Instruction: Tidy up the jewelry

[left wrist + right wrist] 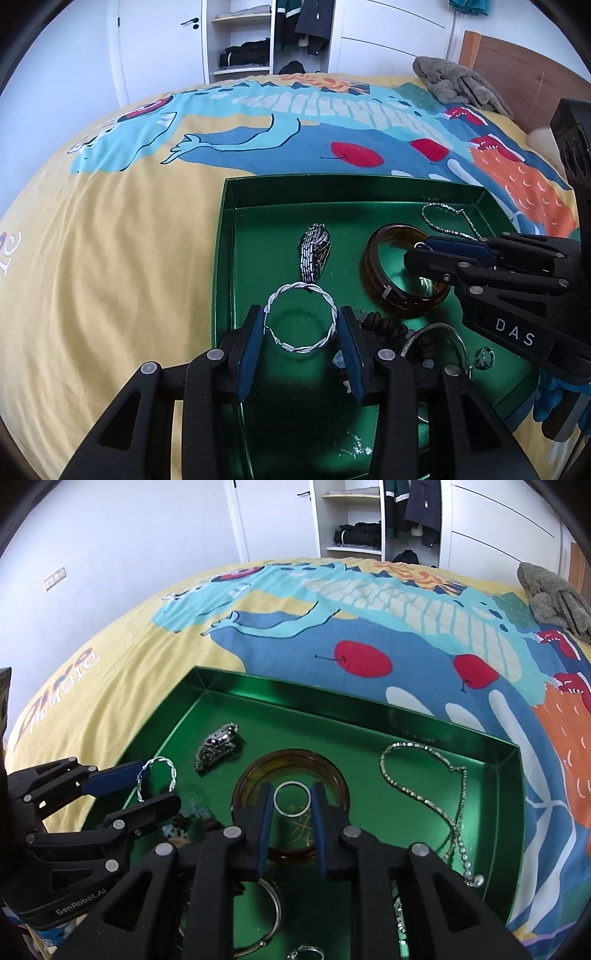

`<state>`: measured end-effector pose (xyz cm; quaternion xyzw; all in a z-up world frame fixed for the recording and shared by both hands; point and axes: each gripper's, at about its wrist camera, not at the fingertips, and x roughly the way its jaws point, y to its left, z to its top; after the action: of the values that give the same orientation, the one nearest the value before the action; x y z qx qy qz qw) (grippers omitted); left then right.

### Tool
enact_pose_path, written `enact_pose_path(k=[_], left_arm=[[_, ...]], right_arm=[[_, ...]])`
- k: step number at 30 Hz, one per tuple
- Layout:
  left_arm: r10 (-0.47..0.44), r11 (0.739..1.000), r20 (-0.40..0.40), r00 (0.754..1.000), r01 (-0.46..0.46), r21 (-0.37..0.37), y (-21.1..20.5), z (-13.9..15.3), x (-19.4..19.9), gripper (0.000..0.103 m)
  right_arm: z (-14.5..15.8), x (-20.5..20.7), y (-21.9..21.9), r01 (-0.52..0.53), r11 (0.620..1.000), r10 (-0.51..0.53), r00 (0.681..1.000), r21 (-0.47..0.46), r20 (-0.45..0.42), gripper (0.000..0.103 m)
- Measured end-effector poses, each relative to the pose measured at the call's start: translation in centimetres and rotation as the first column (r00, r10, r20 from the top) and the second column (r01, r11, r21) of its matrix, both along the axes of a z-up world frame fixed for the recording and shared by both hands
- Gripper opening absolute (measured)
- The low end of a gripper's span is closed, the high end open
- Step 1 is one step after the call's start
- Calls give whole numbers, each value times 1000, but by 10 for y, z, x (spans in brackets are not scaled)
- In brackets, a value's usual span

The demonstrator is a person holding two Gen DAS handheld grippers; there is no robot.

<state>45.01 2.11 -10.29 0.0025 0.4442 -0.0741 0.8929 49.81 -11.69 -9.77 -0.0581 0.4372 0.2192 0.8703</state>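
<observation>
Both tongs held something over the green tray [226, 236]: left gripper [301, 326] a twisted silver bangle [301, 318], right gripper [292, 800] a thin ring [292, 798]. I needed to lower gently, placing each apart from the amber bangle [332, 775].

Soft, even daylight filled both views. Glare streaked the green tray [369, 716]. Fisheye bending curved the bed [110, 258]; corners vignetted black.
</observation>
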Motion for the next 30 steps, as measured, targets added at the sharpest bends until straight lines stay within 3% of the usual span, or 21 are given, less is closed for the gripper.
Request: enact_pose_path(k=[9, 17, 21, 24, 30], left_arm=[[-11, 1000, 2, 1000, 11, 22, -9, -8, -2, 41], [-17, 999, 0, 1000, 17, 34, -8, -8, -2, 42], [-9, 999, 13, 1000, 8, 42, -6, 0, -8, 53], [-4, 999, 30, 1000, 3, 37, -3, 11, -17, 53], [-17, 1000, 98, 995, 14, 27, 2, 48, -70, 60]], right_arm=[[-12, 1, 13, -34, 995, 32, 999, -96, -24, 20], [-6, 0, 15, -31, 992, 28, 999, -123, -24, 20], [18, -11, 3, 0, 997, 2, 1000, -81, 28, 28], [44, -29, -11, 30, 998, -26, 997, -54, 76, 30], [89, -96, -41, 65, 998, -62, 987, -12, 148, 36]])
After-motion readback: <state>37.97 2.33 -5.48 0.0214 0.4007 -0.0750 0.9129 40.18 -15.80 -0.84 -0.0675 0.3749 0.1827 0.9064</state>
